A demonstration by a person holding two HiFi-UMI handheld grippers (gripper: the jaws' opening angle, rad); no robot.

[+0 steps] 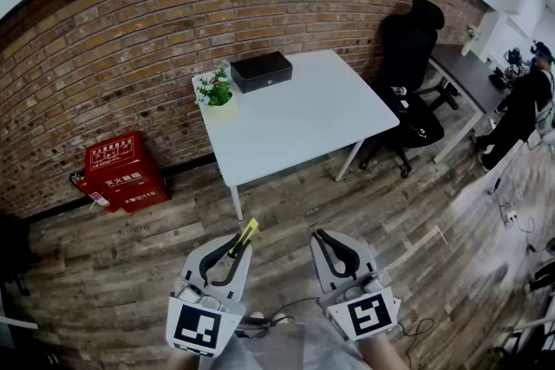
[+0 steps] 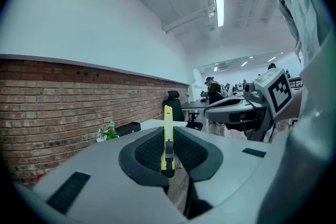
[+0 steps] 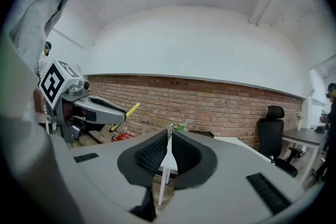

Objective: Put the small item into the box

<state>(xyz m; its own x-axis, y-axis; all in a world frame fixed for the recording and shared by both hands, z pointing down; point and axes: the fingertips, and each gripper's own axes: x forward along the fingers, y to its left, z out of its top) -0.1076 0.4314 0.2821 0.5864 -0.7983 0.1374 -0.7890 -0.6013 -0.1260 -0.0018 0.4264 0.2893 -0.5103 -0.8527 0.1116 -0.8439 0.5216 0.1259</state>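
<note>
A yellow utility knife (image 1: 247, 231) is the small item, and my left gripper (image 1: 237, 245) is shut on it low in the head view, well short of the table. In the left gripper view the knife (image 2: 167, 136) stands upright between the black pads (image 2: 149, 152). The black box (image 1: 261, 70) sits closed at the back of the white table (image 1: 303, 121), far ahead of both grippers. My right gripper (image 1: 335, 249) hangs beside the left one. Its jaws are pressed nearly together with nothing between them (image 3: 169, 152). The right gripper view also shows the knife (image 3: 128, 110) and the box (image 3: 202, 134).
A small potted plant (image 1: 216, 88) stands at the table's left rear corner beside the box. A black office chair (image 1: 412, 74) is right of the table, a red fire-equipment box (image 1: 124, 171) left by the brick wall. A person (image 1: 520, 104) stands far right near a desk.
</note>
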